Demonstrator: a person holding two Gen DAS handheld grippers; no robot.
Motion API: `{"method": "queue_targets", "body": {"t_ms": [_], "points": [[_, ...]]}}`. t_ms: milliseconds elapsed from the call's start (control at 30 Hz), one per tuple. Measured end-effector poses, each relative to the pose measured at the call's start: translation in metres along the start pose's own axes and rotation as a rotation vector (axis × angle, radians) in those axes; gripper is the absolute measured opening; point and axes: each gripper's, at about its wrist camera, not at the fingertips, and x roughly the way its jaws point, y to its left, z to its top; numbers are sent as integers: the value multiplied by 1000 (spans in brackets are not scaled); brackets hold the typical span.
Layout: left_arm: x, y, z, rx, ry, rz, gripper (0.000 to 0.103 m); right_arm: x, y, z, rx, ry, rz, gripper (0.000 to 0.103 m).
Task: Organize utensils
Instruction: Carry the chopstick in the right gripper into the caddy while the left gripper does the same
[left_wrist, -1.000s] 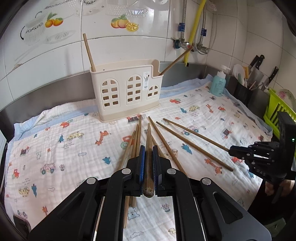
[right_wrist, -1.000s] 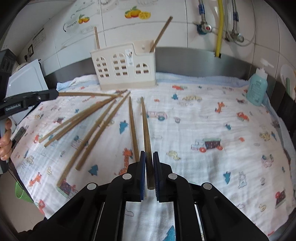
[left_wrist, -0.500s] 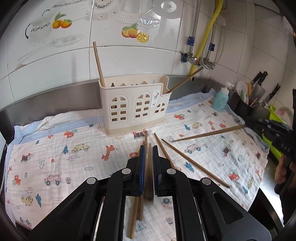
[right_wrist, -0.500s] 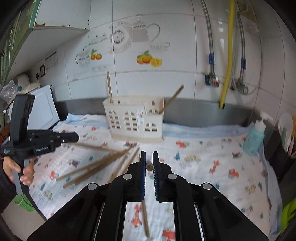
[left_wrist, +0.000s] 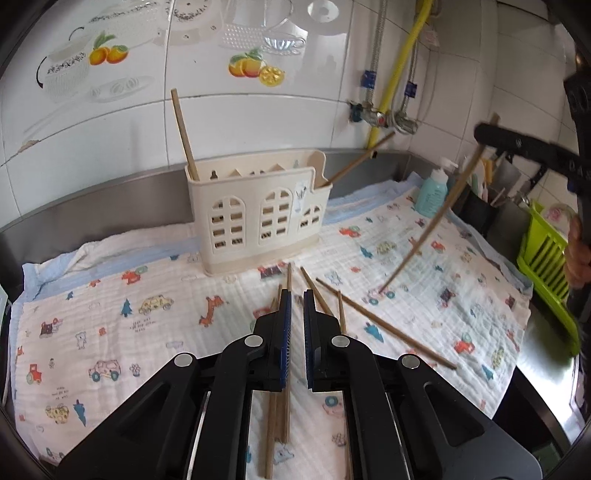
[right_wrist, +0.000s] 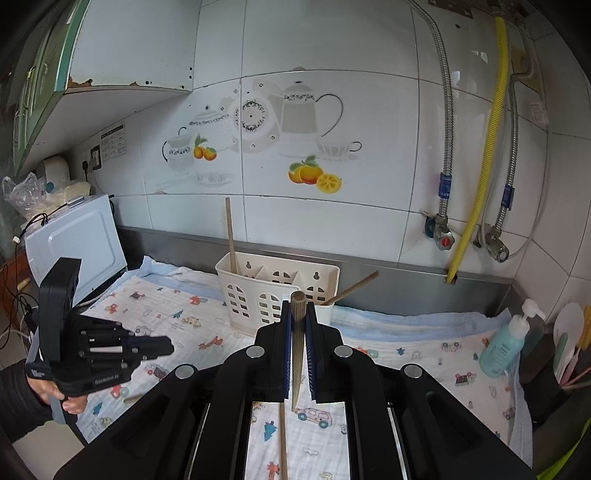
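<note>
A slim brown chopstick (right_wrist: 297, 343), ridged at its blunt end, is pinched upright in the right gripper (right_wrist: 297, 334), ahead of it the cream holder (right_wrist: 277, 291). The left gripper (left_wrist: 296, 314), jaws slightly parted and holding nothing, hovers over loose chopsticks (left_wrist: 384, 328) that only its view shows.

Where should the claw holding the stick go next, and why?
Probably forward, toward the cream holder. The right claw pinches one chopstick lifted off the cloth, nearly upright, and the holder, just ahead, already has two sticks in it. The left claw grips nothing.
</note>
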Motion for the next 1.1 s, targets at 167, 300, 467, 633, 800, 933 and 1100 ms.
{"method": "queue_targets", "body": {"t_ms": [167, 300, 467, 633, 800, 933, 1100], "points": [[4, -12, -28, 30, 66, -58, 8, -1, 2, -2, -3, -2, 1, 7], [11, -22, -54, 50, 118, -83, 9, -1, 3, -4, -6, -2, 2, 7], [25, -20, -80, 21, 170, -68, 31, -5, 7, -6, -17, -4, 0, 7], [32, -18, -92, 18, 190, -65, 30, -7, 7, -6, -20, -5, 0, 7], [38, -17, -98, 23, 212, -60, 29, -6, 7, -7, -22, -2, 2, 7], [44, -15, -101, 19, 249, -55, 17, -5, 8, -7, -24, 0, 4, 7], [47, -18, -105, 49, 287, -28, 9, -5, 9, -7, -26, -1, 4, 7]]}}
